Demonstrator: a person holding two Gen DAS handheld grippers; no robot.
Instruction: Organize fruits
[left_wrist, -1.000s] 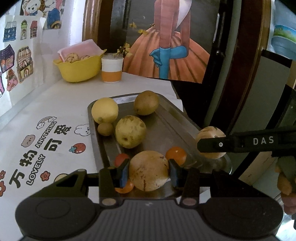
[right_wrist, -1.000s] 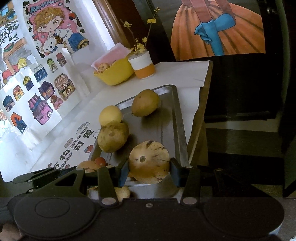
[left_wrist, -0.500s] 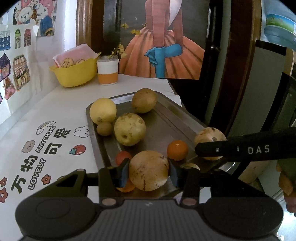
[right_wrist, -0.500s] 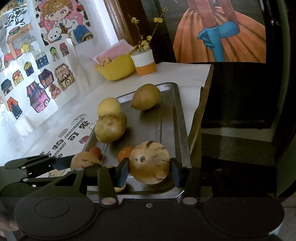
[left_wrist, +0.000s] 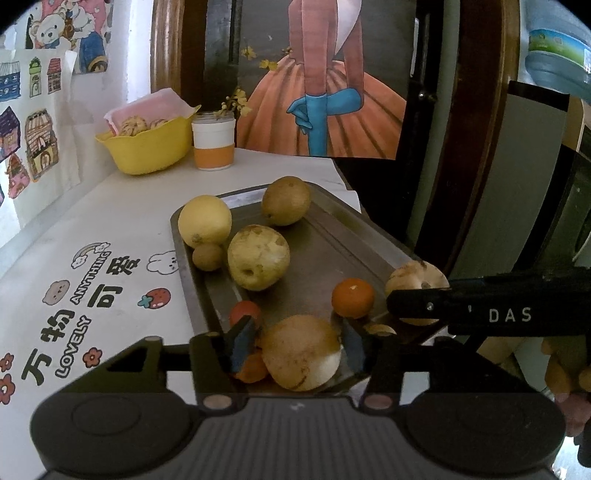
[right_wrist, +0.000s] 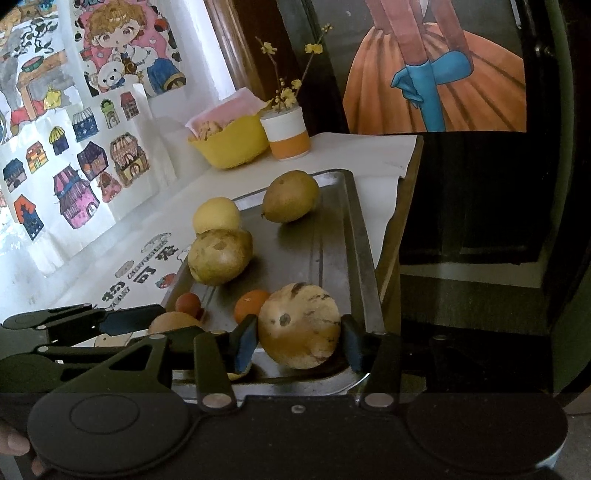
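Fruits sit on a metal tray (left_wrist: 332, 236) at the table's (left_wrist: 110, 221) right edge; tray's long axis runs away from the cameras, toward the yellow bowl (left_wrist: 147, 147) and orange-banded cup (left_wrist: 213, 146) at the back.

Left gripper (left_wrist: 295, 347): jaws set either side of a tan pear (left_wrist: 301, 350), round and speckled, at the tray's near end. Pads look touching or nearly so; a small gap seems to show on the left, so I cannot tell if it is gripped.

Right gripper (right_wrist: 297, 341): jaws pressed against a blotchy pear (right_wrist: 299, 325) w/ dark bruises, calyx end facing the camera, above the tray's near right corner.

Rest on tray: smooth yellow lemon (left_wrist: 205, 220) at the far left, brownish-green pear (left_wrist: 286, 199) at the far end, scuffed pale pear (left_wrist: 258, 256) mid-tray, a small brown round fruit (left_wrist: 207, 256) tucked between lemon and pale pear. Small orange (left_wrist: 352, 298) just beyond the tan pear. A red fruit (left_wrist: 245, 312) is half hidden behind the left pad; another orange one (left_wrist: 253, 367) is mostly covered below it. Tray is dull steel w/ pressed ridges; its near rim is cut off by the gripper bodies. Table cover is white w/ cartoon prints.
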